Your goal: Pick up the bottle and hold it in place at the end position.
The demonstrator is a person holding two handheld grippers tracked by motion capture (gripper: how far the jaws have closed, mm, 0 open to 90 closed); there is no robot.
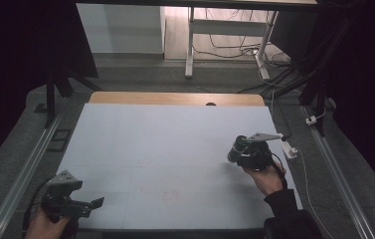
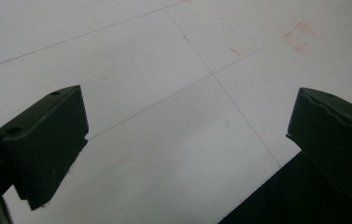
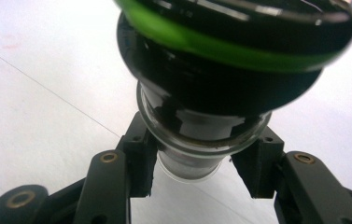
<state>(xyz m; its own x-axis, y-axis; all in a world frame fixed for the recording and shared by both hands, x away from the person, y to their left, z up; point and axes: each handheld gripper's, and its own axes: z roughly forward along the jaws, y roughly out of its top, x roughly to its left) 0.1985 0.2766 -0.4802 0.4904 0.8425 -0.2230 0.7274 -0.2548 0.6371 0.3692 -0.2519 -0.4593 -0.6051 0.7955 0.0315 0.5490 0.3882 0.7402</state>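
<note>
My right gripper [image 3: 199, 161] is shut on the clear glass neck of a dark bottle [image 3: 201, 93]. The bottle's wide body, ringed by a green band [image 3: 220, 44], points away from the camera. In the high view this gripper [image 1: 240, 152] holds the bottle [image 1: 235, 149] low over the right side of the white table [image 1: 165, 139]. My left gripper [image 2: 187, 116] stands open, its jaws far apart with nothing between them, over the table's near left corner [image 1: 93, 204].
Faint red pencil marks [image 2: 299, 36] sit on the white surface near the front middle [image 1: 170, 195]. A white plug with its cable [image 1: 289, 149] lies at the table's right edge. Metal rails [image 1: 23, 172] run along both sides. Desk legs and cables stand beyond the far wooden edge [image 1: 175, 97].
</note>
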